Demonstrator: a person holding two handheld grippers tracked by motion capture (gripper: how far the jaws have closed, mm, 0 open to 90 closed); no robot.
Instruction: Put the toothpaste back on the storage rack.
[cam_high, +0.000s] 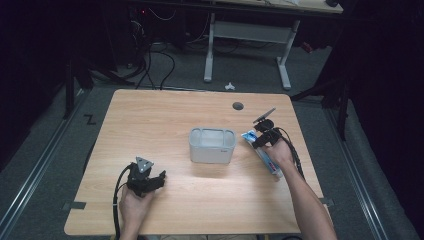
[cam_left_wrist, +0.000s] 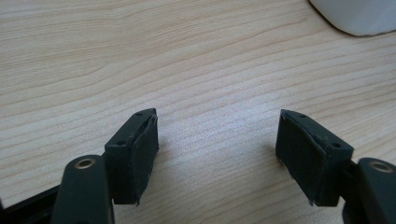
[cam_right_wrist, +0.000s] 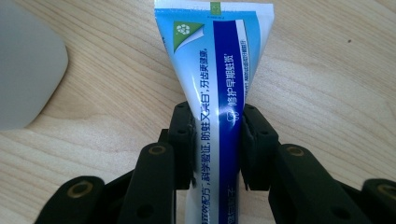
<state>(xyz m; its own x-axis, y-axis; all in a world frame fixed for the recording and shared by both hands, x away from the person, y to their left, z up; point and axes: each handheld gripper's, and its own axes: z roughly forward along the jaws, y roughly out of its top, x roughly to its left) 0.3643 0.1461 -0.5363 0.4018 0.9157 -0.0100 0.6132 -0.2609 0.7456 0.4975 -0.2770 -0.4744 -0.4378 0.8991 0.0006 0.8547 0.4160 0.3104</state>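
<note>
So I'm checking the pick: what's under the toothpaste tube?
Bare wooden table under the toothpaste tube. The right gripper covers its lower part.

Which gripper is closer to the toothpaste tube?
Right. The right gripper has its jaws closed on the toothpaste tube. The left gripper sits far across the table, past the grey box.

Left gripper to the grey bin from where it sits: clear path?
Probably yes. The left gripper rests on the table with jaws open and empty, and bare wood lies between it and the grey bin. The right gripper, shut on the toothpaste tube, is beyond the bin.
</note>
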